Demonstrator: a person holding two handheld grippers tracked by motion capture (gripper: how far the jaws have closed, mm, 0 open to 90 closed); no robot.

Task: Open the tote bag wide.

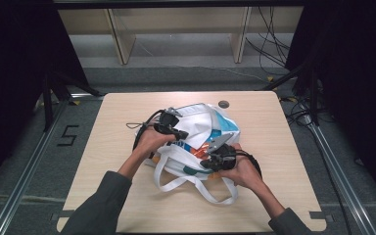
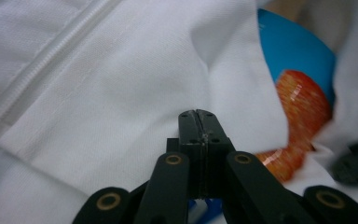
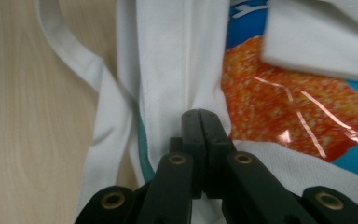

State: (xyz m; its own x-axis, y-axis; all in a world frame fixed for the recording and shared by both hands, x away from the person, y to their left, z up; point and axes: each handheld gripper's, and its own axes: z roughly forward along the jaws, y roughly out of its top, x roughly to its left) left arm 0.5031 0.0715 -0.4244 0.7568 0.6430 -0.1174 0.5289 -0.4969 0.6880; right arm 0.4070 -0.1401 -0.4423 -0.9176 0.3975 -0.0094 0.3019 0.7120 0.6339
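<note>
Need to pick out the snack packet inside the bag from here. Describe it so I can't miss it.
Start at the white tote bag in the middle of the wooden table, gripped on either side by the left gripper and right gripper. In its open mouth lies the snack packet: glossy, blue with a speckled orange panel, the only shiny coloured thing amid the plain white cloth.

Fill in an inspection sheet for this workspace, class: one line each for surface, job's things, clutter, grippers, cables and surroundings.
Surface: light wooden table, round grommet near far edge.
Job's things: white tote bag with loose handles, orange-and-blue packet inside.
Clutter: nothing seen.
Grippers: left gripper and right gripper both shut on bag fabric, at opposite edges of its opening.
Cables: black gripper cable at left; loose cables on floor beyond.
Surroundings: wooden shelving, black curtains.
</note>
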